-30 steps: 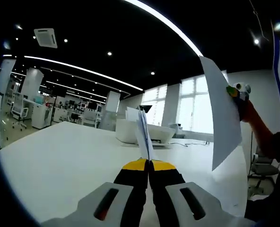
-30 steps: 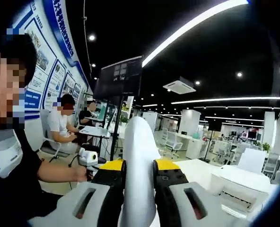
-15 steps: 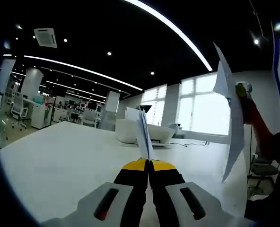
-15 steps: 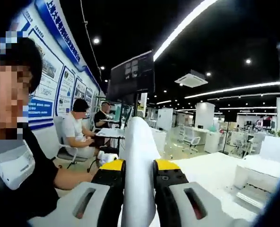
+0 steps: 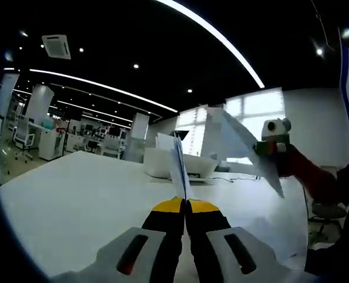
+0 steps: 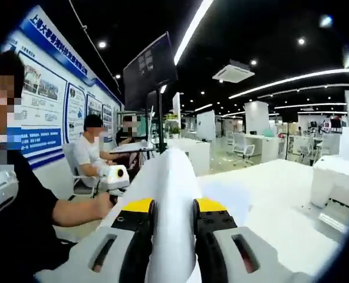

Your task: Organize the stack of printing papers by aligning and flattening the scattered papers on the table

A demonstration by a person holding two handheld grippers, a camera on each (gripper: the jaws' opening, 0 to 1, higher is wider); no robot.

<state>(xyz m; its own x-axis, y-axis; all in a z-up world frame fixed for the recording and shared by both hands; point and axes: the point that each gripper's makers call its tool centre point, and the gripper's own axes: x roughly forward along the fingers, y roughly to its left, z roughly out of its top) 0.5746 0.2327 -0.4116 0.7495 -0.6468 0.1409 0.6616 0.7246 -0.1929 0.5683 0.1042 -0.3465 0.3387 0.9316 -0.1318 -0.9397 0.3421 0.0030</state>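
Since the earlier frame the white sheet of printing paper (image 5: 245, 147) pinched by the right gripper (image 6: 173, 207) is swung from upright toward flat above the white table (image 5: 74, 194), apparently for laying down, while a second white sheet (image 5: 178, 168) is clamped edge-on by the left gripper (image 5: 186, 206).

Open-plan office, desks (image 6: 140, 147), wall monitor (image 6: 150, 63), seated staff (image 6: 92, 154)
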